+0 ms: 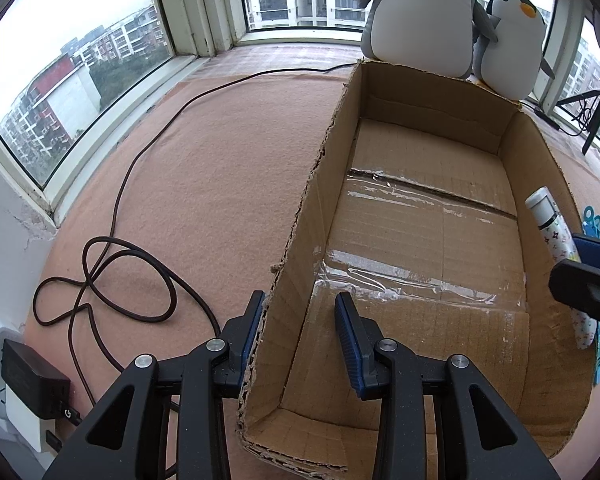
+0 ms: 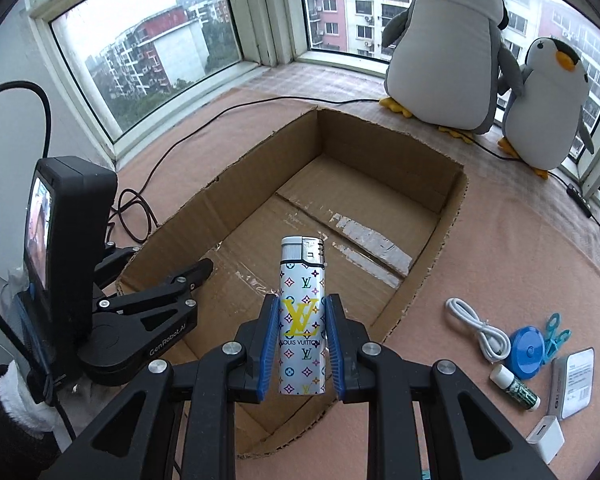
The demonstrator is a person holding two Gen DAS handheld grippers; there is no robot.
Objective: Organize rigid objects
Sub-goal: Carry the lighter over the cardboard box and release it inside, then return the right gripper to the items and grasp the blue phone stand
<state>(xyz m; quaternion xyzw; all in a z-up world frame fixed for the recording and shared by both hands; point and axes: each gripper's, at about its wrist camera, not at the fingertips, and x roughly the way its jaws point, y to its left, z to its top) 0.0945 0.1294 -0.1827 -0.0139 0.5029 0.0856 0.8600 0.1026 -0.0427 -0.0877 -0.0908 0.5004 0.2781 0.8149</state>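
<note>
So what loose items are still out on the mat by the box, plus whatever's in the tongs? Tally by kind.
Lighter, held in the right tongs over the box: 1
White cable: 1
Blue tape measure: 1
Teal clip: 1
Lip balm: 1
Grey labelled pack: 1
White charger: 1
Total: 7

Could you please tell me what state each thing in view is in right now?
Box: open-topped, nothing in it, torn rim.
Left gripper: shut on the box's left wall, one finger either side.
Right gripper: shut on the lighter.
Lighter: held upright over the box, metal cap up.
White cable: loosely coiled on the cloth.
Lip balm: capped, lying flat.
Blue clip: lying on the cloth.
Penguins: upright by the window.
</note>
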